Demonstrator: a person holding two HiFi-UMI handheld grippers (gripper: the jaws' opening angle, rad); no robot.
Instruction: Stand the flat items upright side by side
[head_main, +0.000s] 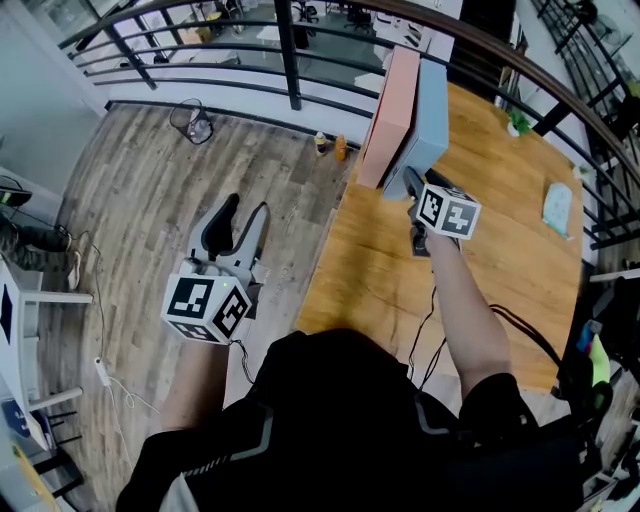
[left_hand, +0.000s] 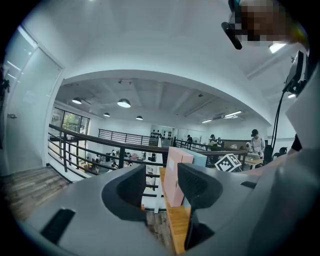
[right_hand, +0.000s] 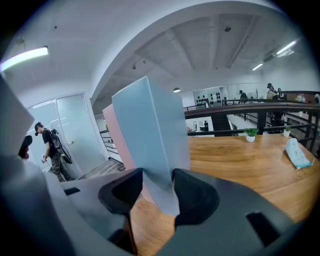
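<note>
Since right gripper (right_hand: 156, 186) fingers (right_hand: 195, 192) clamp the blue box (right_hand: 150, 130) low on its edge, it likely handles light, stiff, slick; left gripper (left_hand: 161, 181) half-open, empty.

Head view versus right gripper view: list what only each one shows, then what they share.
Only the head view: the left tongs, open and empty over the plank floor beside the wooden table, and two small bottles by the railing. Only the right gripper view: the grip itself, the right tongs pressing both jaws on the lower edge of the blue box, and a person with a backpack far left. Both: blue box and pink box upright side by side on the table, plus a pale packet.
</note>
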